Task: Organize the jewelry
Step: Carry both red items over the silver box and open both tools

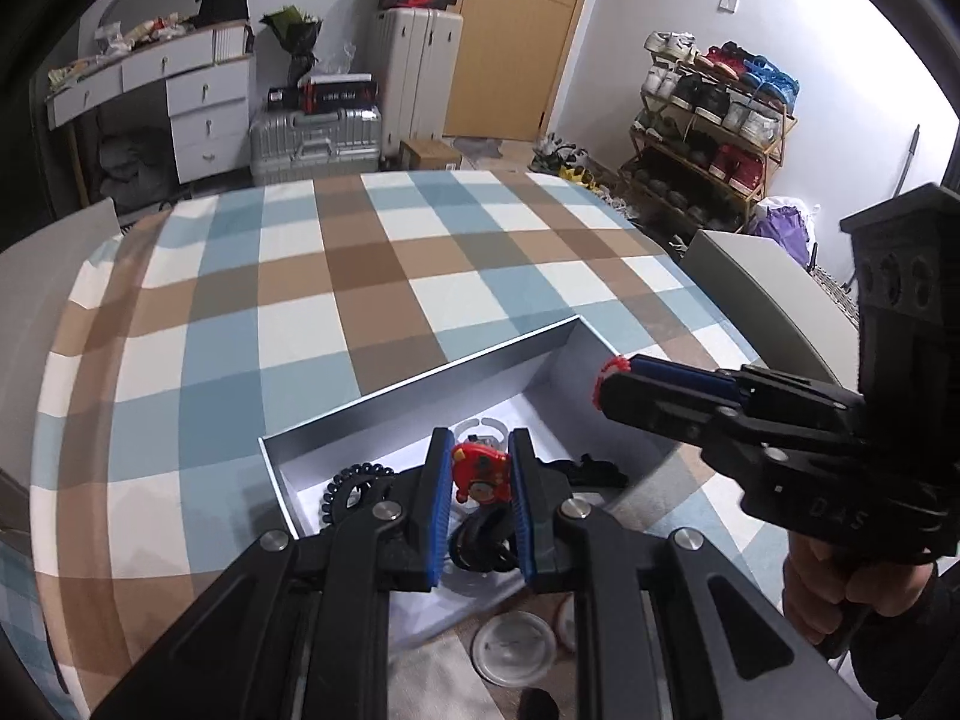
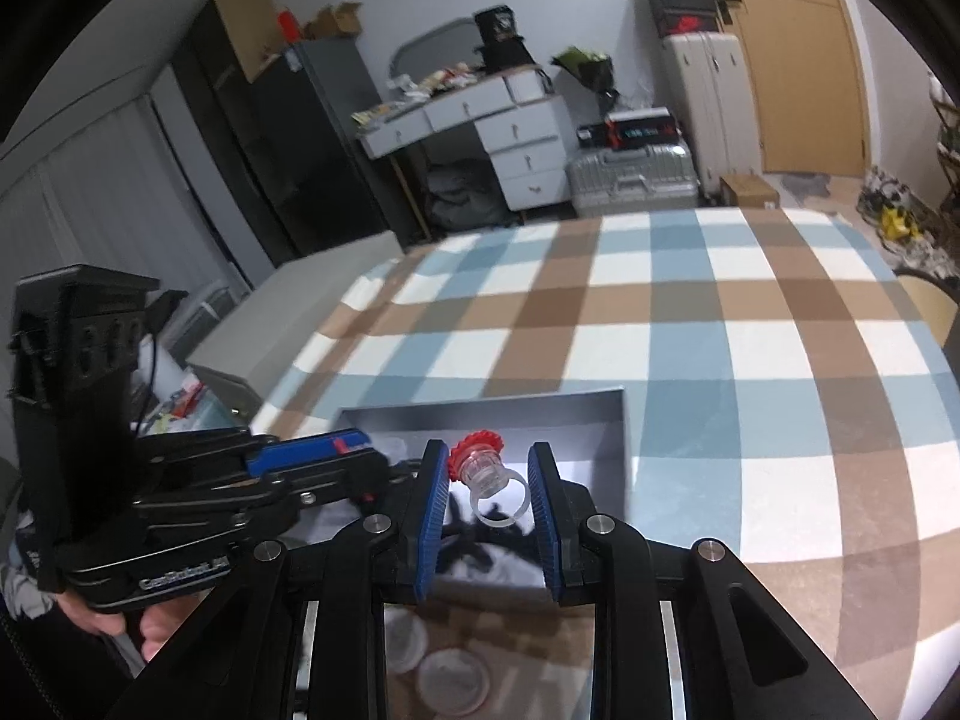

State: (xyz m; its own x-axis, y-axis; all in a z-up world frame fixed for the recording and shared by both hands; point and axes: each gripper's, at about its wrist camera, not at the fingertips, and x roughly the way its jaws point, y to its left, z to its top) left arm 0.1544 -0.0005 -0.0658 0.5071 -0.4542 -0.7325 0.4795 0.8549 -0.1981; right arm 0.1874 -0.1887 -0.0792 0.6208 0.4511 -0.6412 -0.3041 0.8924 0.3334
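Jewelry sits partly sorted: a black bracelet [image 1: 354, 483] lies in the box [image 1: 420, 387]. Your left gripper [image 1: 478, 480] pinches a red charm [image 1: 478, 471]; your right gripper [image 2: 489, 489], half open, carries a clear ring [image 2: 489, 480] unclamped. Both await placing.

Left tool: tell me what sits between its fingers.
In the left wrist view, a red ring sits between the left tool fingers, above the box; contact unclear.
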